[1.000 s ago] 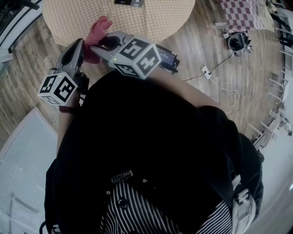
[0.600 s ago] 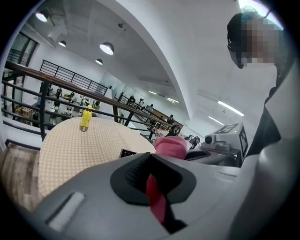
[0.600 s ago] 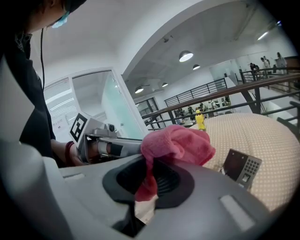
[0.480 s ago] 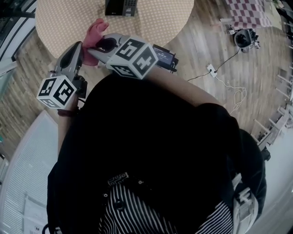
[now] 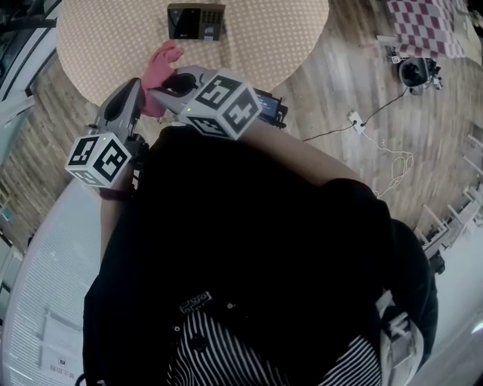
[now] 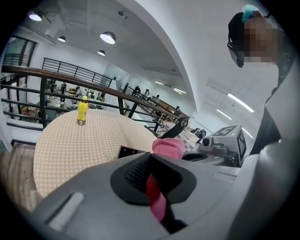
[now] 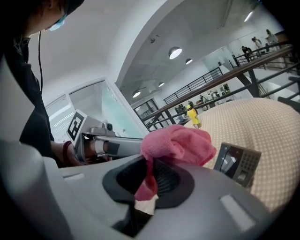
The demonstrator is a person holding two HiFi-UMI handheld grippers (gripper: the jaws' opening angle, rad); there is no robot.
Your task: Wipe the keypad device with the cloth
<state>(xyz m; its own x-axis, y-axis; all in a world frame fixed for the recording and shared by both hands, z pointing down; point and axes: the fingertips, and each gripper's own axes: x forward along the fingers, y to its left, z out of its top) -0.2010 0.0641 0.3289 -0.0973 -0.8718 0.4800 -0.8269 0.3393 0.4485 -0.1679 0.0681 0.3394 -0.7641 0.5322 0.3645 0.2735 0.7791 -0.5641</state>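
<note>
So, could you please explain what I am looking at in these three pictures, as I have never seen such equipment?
There is no robot here: a person holds a two-jaw gripper in each hand. The head view comes from a camera on the person's head, looking steeply down. The other two views come from cameras that ride on each gripper and look along its jaws. The marker cubes are part of the grippers. The left gripper and the right gripper are both shut on one pink cloth, held between them by the near edge of a round table with a dotted covering. On the table sits a dark keypad device, which the cloth is not yet touching. Farther back stands a yellow bottle.
</note>
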